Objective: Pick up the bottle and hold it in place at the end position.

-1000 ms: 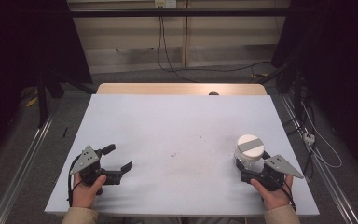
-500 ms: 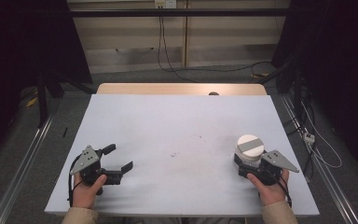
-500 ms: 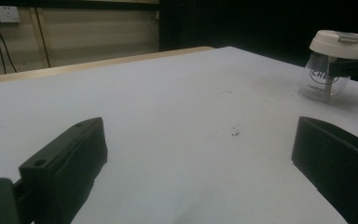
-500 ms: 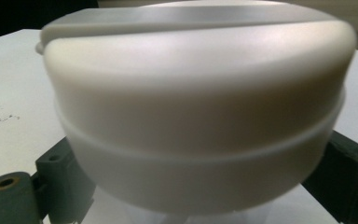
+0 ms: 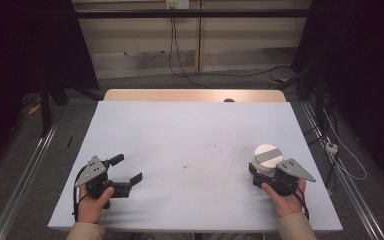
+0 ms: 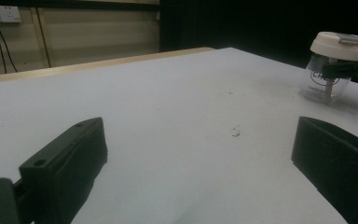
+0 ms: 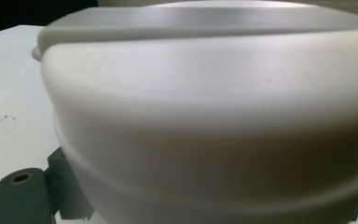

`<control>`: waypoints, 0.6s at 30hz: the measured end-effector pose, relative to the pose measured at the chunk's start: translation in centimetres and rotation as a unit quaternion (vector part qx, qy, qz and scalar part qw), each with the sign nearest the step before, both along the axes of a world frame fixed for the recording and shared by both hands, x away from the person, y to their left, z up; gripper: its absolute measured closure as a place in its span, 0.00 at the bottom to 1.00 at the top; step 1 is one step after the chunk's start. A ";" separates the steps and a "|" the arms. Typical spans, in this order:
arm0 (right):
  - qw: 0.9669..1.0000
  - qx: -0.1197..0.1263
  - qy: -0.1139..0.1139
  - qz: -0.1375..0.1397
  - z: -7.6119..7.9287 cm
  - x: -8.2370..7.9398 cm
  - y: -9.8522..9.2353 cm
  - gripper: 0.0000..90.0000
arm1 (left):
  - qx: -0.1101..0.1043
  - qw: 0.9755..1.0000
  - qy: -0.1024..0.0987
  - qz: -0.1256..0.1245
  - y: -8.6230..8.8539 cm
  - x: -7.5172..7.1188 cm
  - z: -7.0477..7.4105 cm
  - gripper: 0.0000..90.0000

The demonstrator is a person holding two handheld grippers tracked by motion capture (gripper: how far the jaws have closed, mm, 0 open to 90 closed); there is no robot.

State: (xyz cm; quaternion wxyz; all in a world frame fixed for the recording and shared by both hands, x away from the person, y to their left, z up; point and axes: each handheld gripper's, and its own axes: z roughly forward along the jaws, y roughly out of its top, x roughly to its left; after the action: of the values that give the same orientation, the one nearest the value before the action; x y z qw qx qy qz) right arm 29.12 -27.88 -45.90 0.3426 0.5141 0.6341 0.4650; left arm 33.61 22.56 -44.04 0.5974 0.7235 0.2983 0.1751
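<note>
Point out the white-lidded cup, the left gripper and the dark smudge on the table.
white-lidded cup (image 6: 342,45): left gripper view, side of its white lid.
left gripper (image 5: 128,171): high view, midway between its fingertips.
dark smudge (image 5: 185,165): high view, the mark itself.

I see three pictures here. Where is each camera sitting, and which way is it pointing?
High view: fixed above the person's side, looking forward and down on the table; both forearms, the left gripper and the right gripper show.
Left gripper view: rides the left gripper, looking low across the table; its two black jaws stand wide apart.
Right gripper view: rides the right gripper, pressed close to the white lid of the jar.
Shared: the high and left gripper views both show the jar, with the right gripper at it.
</note>
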 end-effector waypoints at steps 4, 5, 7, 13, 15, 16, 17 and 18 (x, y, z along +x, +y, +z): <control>1.000 0.000 -0.002 -0.001 0.0 0.0 0.0 0.15 | -0.001 1.000 0.001 0.001 0.0 0.0 0.0 0.03; 1.000 0.001 -0.003 -0.001 0.0 0.0 0.0 0.16 | 0.000 1.000 0.000 0.001 0.0 0.0 0.0 0.03; 1.000 0.003 -0.004 -0.002 0.0 0.0 -0.1 0.17 | 0.000 1.000 0.001 0.000 0.0 0.0 0.0 0.03; 1.000 0.008 -0.006 -0.001 0.0 0.0 -0.2 0.18 | 0.000 1.000 0.000 -0.001 0.0 0.0 0.0 0.03; 1.000 0.004 -0.009 0.001 0.0 0.0 -0.2 0.19 | -0.001 1.000 0.001 -0.001 0.0 0.0 0.0 0.03; 1.000 0.004 -0.009 0.002 0.0 0.0 -0.2 0.19 | -0.001 1.000 0.000 -0.001 0.0 0.0 0.0 0.03; 1.000 0.004 -0.010 0.002 0.0 0.0 -0.3 0.19 | -0.001 1.000 -0.001 -0.001 0.0 0.0 0.0 0.03; 1.000 0.002 -0.011 0.002 0.1 0.0 -0.3 0.20 | -0.001 1.000 -0.001 -0.001 0.0 0.0 0.0 0.03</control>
State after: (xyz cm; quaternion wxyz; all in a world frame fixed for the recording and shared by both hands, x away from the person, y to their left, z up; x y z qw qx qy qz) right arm 29.14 -28.22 -45.83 0.3476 0.5082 0.6305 0.4727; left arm 33.64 22.54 -44.07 0.5981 0.7233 0.2974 0.1748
